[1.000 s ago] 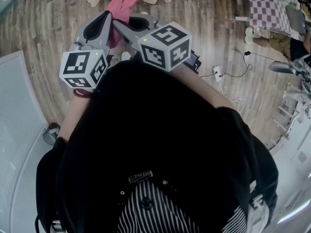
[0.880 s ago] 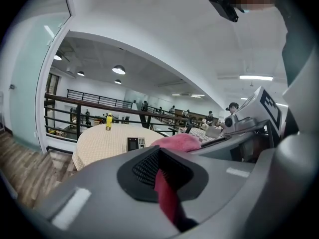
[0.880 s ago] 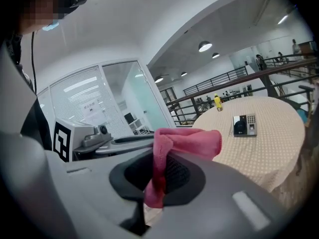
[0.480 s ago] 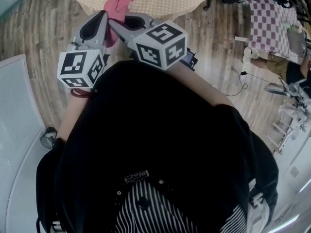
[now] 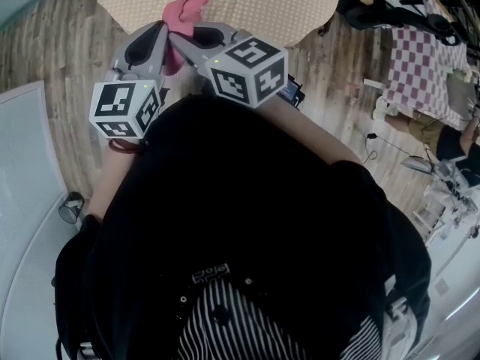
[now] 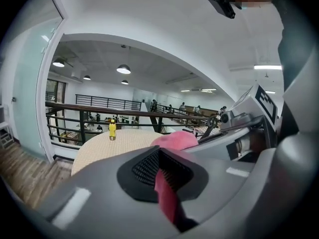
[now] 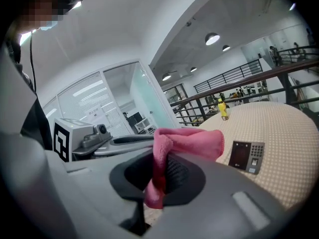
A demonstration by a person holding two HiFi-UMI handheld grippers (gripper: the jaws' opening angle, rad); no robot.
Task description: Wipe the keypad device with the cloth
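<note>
Pinches one pink cloth (image 7: 192, 141) in left gripper (image 6: 159, 169) and right gripper (image 7: 160, 176) at once, both pairs of jaws closed on its folds, at the near edge of the round table (image 5: 300, 10). Has the keypad device (image 7: 245, 157) lying flat on that tabletop, well ahead, untouched. Risks, likely, shoving the light device along while wiping, with neither gripper free to steady it, or tugging the cloth out of one grip
</note>
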